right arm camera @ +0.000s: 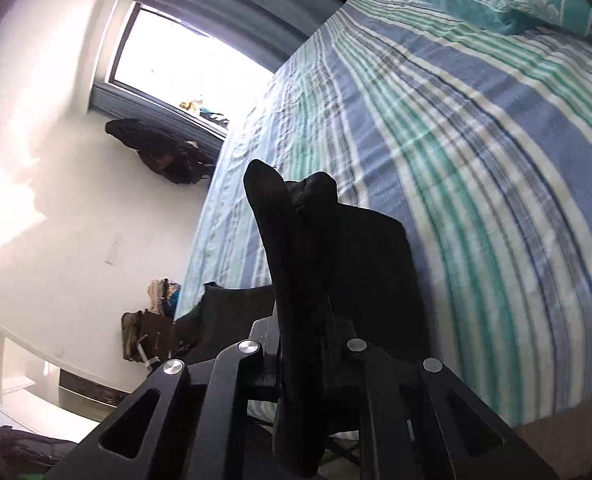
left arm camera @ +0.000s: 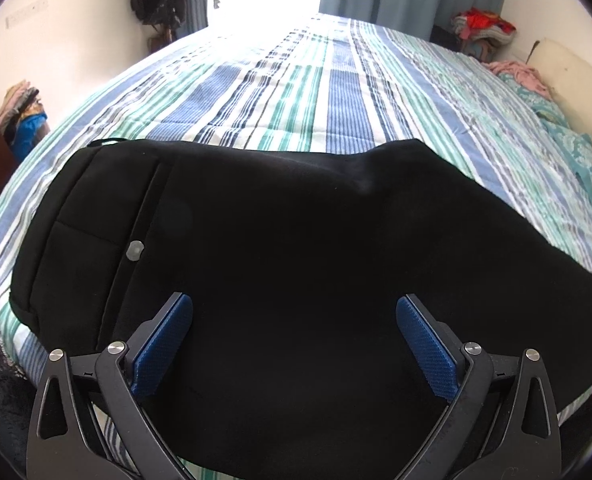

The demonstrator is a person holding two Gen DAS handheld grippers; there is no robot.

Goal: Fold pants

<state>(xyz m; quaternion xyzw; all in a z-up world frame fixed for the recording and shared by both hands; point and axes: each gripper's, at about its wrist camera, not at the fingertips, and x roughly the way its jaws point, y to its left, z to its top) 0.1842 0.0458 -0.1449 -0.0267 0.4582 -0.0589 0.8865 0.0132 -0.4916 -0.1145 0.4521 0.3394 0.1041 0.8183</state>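
Black pants (left arm camera: 296,240) lay spread across the near edge of the striped bed (left arm camera: 336,92), waistband with a grey button at left. Left hand-held gripper (left arm camera: 293,312) hovered over them, jaws wide apart. Right hand-held gripper (right arm camera: 308,320) was clamped on a bunched pants fold.
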